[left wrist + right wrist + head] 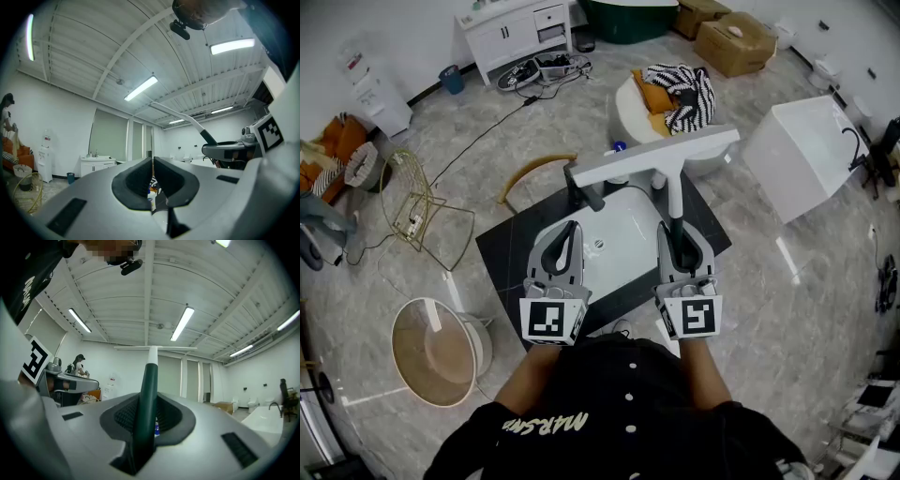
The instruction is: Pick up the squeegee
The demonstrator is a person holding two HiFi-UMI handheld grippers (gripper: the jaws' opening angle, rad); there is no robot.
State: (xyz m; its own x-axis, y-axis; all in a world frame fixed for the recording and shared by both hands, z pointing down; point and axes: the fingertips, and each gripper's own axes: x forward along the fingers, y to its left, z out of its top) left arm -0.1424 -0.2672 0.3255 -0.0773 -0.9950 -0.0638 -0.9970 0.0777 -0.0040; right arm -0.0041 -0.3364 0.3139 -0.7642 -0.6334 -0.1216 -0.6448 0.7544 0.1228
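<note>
Marble floor point(787, 319), white cabinet point(520, 33), ceiling striplights point(183, 323)

Black countertop point(508, 267) with white basin point(623, 248), grey floor point(769, 319), wire basket point(417, 211), cardboard boxes point(733, 42)

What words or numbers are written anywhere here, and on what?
"MARS", then blurred letters: on the person's black shirt.
Black-and-white square patterns, no words: left marker cube, right marker cube.
Too small to read: red label on the water dispenser.
</note>
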